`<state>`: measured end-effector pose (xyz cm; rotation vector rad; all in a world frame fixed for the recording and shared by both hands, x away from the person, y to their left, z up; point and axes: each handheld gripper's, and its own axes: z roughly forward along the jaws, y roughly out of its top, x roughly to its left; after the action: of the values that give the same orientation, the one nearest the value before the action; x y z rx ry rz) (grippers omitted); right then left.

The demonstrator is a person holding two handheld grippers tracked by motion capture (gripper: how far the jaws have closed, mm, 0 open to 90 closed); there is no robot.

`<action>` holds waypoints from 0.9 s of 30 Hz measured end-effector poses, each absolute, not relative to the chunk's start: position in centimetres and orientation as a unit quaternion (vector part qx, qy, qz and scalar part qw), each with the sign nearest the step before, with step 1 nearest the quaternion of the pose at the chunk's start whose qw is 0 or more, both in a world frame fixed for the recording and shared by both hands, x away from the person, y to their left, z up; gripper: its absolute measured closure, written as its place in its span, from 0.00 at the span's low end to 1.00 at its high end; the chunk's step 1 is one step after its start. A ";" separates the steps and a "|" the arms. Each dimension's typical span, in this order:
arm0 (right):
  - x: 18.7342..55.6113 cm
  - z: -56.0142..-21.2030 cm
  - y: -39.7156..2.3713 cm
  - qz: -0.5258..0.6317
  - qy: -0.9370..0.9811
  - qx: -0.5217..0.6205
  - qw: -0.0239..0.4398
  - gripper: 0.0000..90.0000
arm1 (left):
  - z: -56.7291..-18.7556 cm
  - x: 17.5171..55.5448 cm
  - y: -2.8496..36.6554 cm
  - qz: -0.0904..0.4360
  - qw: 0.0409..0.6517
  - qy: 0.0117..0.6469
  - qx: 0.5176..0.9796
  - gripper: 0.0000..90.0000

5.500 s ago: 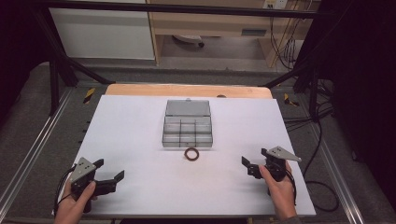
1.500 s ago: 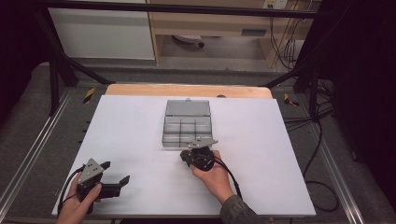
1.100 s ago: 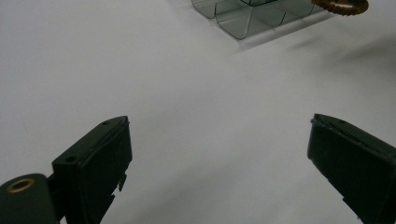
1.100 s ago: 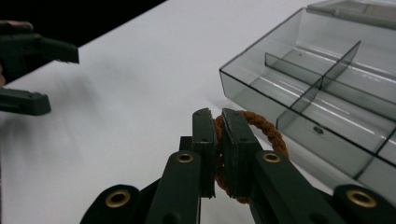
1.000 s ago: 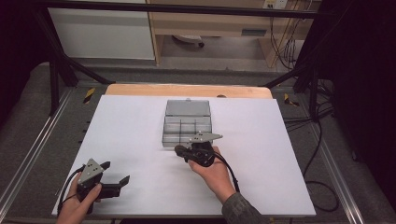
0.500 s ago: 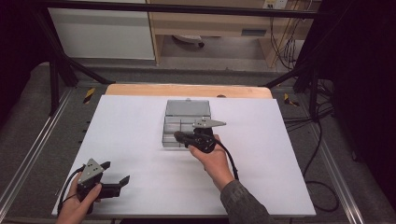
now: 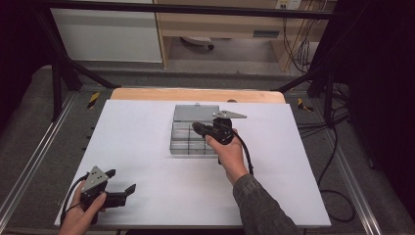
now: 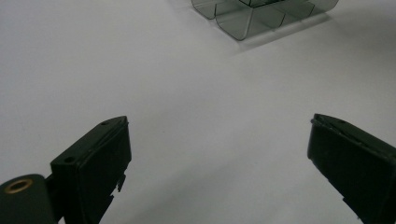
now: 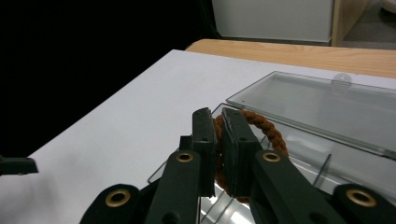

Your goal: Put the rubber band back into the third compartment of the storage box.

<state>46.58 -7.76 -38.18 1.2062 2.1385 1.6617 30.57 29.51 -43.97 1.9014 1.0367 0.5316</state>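
A clear plastic compartment box [image 7: 182, 142] stands mid-table with its lid [image 7: 195, 113] lying open flat behind it. My right gripper [image 7: 199, 129] hovers over the box's compartments, shut on a brown braided ring. In the right gripper view the ring [image 9: 267, 127] is pinched upright between the jaws of that gripper [image 9: 217, 125], above the box [image 9: 303, 161] and in front of the lid [image 9: 322, 102]. My left gripper [image 7: 120, 180] rests near the table's front left corner, open and holding nothing. From the left gripper [image 8: 217, 158], the box [image 8: 252, 18] is far ahead.
The white tabletop [image 7: 137, 137] ends at a wooden strip [image 7: 195, 94] along the far edge. Metal rails [image 7: 29, 166] run along both sides. Cables [image 7: 333, 161] hang off the right side.
The ring lay on the table in front of the box. My right gripper crossed from the right edge, shut on it and carried it up over the box. The left gripper barely shifted.
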 end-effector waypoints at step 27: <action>50.3 -39.8 -10.2 0.511 0.726 0.443 0.124 0.93 | -44.0 30.6 29.5 0.211 0.438 0.416 0.768 0.06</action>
<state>50.26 -10.23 -39.81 1.2924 2.1179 1.4885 30.60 29.53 -44.01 1.9096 1.0352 0.5247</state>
